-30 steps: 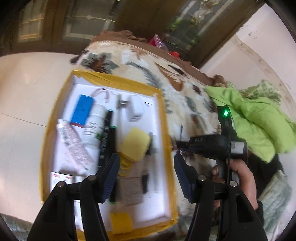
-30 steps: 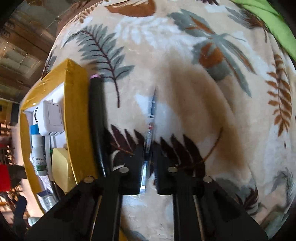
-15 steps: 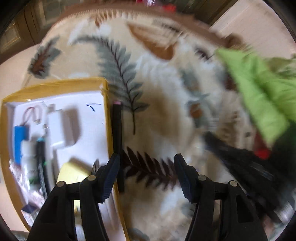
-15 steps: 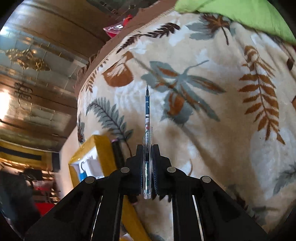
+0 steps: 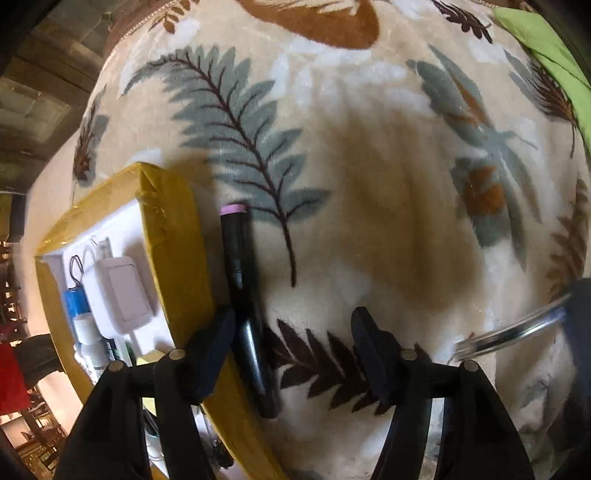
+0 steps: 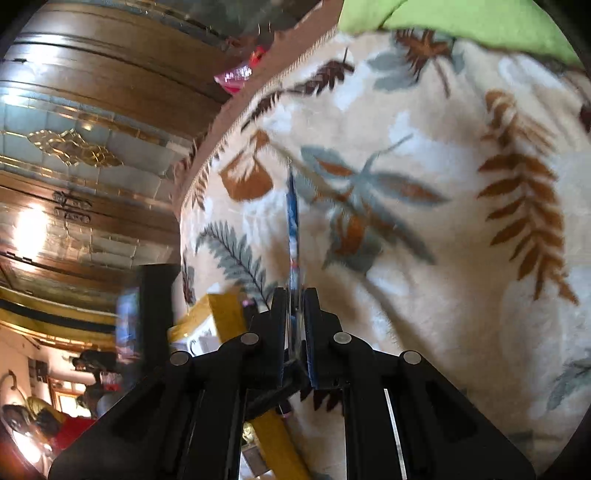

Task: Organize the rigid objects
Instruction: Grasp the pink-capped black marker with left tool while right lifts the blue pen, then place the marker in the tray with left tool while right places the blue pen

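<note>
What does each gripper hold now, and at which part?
The right gripper holds a pen near its rear end. The left gripper holds nothing; its opening jaws straddle a black marker.

Blanket (image 5: 369,221): cream plush, printed with grey-green fern fronds, rust-orange leaves and dark brown feathery sprigs.
Tray (image 5: 177,251): mustard-yellow rim, white floor.
Marker (image 5: 243,302), on the blanket along the tray's outer edge: glossy black barrel, pale pink end cap.
Charger (image 5: 118,291), in the tray's far corner: white.
Bottle (image 5: 86,332), in the tray beside the charger: white body with fine print.
Battery (image 5: 74,299), next to the bottle: bright blue.
Pen (image 6: 293,221): blue barrel with red and white print, clear lower section.
Quilt (image 6: 461,18), at the blanket's far edge: lime green.
Both grippers' fingers (image 5: 207,350): matte black.
</note>
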`<state>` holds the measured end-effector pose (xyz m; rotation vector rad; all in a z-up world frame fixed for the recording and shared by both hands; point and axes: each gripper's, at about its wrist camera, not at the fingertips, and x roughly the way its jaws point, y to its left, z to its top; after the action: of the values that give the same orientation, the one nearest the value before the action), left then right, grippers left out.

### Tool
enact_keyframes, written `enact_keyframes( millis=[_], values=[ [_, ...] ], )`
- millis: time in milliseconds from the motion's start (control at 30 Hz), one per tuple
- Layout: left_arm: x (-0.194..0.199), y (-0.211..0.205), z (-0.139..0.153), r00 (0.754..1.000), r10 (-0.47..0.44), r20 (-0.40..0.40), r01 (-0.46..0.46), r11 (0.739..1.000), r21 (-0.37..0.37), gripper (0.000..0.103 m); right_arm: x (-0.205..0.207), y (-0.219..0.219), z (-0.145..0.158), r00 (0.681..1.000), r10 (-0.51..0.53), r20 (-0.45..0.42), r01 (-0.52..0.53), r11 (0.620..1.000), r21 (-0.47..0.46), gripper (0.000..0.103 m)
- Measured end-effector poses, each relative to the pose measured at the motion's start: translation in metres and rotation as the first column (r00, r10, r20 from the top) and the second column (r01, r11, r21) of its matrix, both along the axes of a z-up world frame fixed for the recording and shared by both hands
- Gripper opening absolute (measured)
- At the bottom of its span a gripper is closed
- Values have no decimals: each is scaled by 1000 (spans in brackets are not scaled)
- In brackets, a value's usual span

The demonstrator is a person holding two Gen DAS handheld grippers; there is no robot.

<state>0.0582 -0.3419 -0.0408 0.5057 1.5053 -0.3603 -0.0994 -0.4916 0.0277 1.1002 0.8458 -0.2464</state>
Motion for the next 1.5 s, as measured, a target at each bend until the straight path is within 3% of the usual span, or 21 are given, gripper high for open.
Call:
enact_keyframes(
  millis=[33, 100, 133, 267, 400, 467, 533, 633, 700, 800, 900, 967, 1033, 1100, 1167, 1267, 1333, 1400, 1500],
  values=[
    [-1, 4, -2, 1000, -5, -16, 5, 1000, -5, 65, -3, -3, 0, 1000, -13, 6, 13, 1000, 9, 9],
    [-4, 17, -14, 993, 18, -121, -20, 1000, -18, 65, -9, -9, 1, 999, -39, 8, 39, 999, 12, 9],
    [-7, 18, -17, 992, 7, -126, -10, 1000, -25, 65, -10, -11, 1, 999, -43, 14, 43, 999, 20, 9],
    [-15, 13, -17, 998, -7, -69, 4, 999, -41, 60, -16, -14, 3, 998, -55, 34, 54, 998, 27, 9],
    [-31, 26, -9, 997, -21, -74, 12, 992, -125, 23, -21, -20, 1, 998, -61, 36, 59, 998, 37, 9],
    [-39, 40, -9, 996, -23, -88, 6, 981, -194, 21, -22, -23, -5, 997, -65, 31, 63, 996, 59, 9],
    [-45, 48, -7, 999, -28, -36, 19, 973, -230, 21, -19, -22, -9, 998, -58, 31, 55, 995, 78, 9],
    [-64, 50, -7, 999, -39, 32, 45, 976, -215, 14, -14, -18, -8, 999, -30, 30, 28, 997, 66, 9],
    [-72, 56, -3, 999, -32, 33, 39, 967, -254, 14, -12, -15, -4, 999, -13, 37, 12, 999, 44, 9],
    [-81, 84, 11, 999, 12, -30, -23, 927, -374, 14, -13, -12, 2, 996, 6, 93, -10, 999, 40, 9],
    [-88, 141, 40, 991, 41, -131, -106, 833, -543, 14, -9, -1, 15, 975, 83, 207, -97, 993, 59, 9],
    [-91, 194, 65, 988, 65, -141, -140, 764, -630, 14, 3, 25, 29, 933, 213, 291, -237, 970, 49, 9],
    [-87, 238, 83, 984, 121, -130, -177, 735, -654, 14, 17, 61, 43, 891, 344, 296, -357, 934, -12, 9],
    [-81, 285, 84, 974, 187, -128, -224, 711, -667, 14, 32, 110, 50, 837, 480, 261, -485, 873, -51, 9],
    [-72, 318, 84, 955, 276, -106, -276, 705, -653, 14, 42, 150, 47, 798, 574, 182, -569, 818, -86, 9],
    [-57, 339, 63, 926, 345, -155, -355, 651, -671, 14, 53, 202, 32, 735, 678, 15, -671, 730, -130, 9],
    [-55, 340, 53, 919, 374, -123, -357, 661, -660, 14, 56, 223, 21, 705, 707, -62, -707, 692, -145, 9],
    [-56, 327, 46, 924, 370, -97, -342, 685, -643, 14, 62, 235, 10, 697, 698, -162, -717, 675, -174, 9],
    [-53, 313, 43, 932, 357, -54, -312, 722, -618, 14, 68, 245, -3, 689, 686, -232, -724, 662, -192, 9]
  ],
)
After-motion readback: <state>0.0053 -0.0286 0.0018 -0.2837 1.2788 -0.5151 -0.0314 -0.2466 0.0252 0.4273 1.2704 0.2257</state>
